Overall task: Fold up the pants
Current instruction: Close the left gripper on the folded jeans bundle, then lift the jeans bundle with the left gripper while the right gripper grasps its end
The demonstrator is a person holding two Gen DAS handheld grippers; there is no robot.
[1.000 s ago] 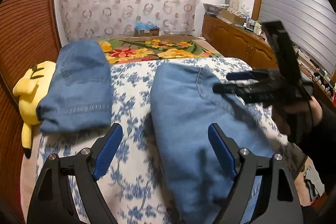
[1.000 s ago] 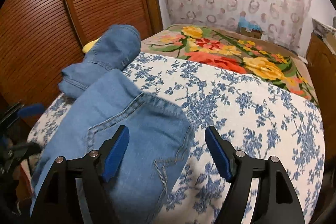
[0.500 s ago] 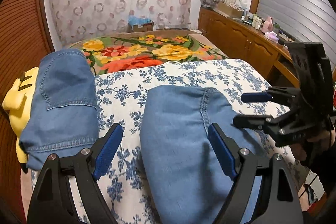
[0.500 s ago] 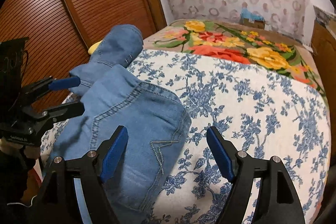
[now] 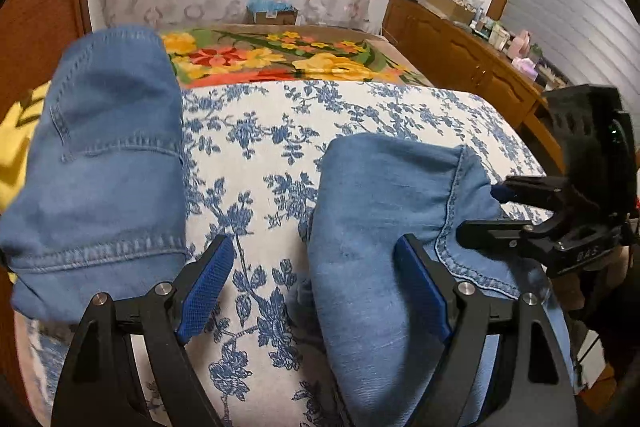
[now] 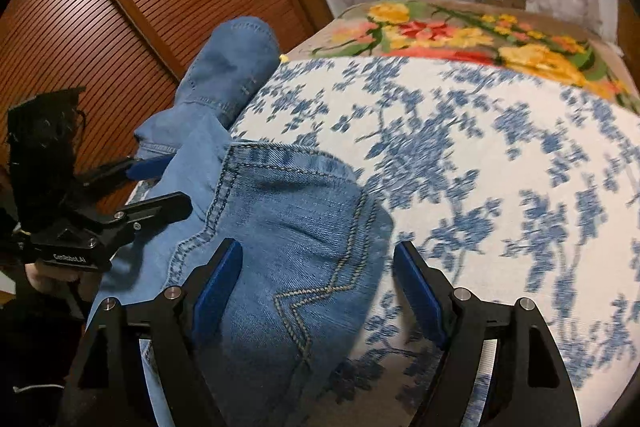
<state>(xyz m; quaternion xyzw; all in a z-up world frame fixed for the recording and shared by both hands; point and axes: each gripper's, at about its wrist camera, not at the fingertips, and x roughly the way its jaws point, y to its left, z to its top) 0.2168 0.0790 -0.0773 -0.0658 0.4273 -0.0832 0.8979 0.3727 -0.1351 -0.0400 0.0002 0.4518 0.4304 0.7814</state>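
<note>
folded darker jeans (image 5: 104, 163) lie at the left on the bed (image 5: 260, 163). the pants (image 5: 384, 227) lie lengthwise toward the viewer, folded end pointing away. left gripper (image 5: 316, 283) gapes empty; right gripper (image 6: 318, 287) gapes over them, not clamped.

The light blue pants (image 5: 384, 211) run off the bottom edge of both views, so their lower part is unseen. A yellow plush toy (image 5: 16, 131) at the left edge of the left wrist view is mostly hidden behind folded darker jeans (image 5: 104, 155). In the right wrist view the floral bedspread (image 6: 500, 167) is smeared by blur, and small items on the dresser (image 5: 472, 55) at upper right are too tiny to identify.
</note>
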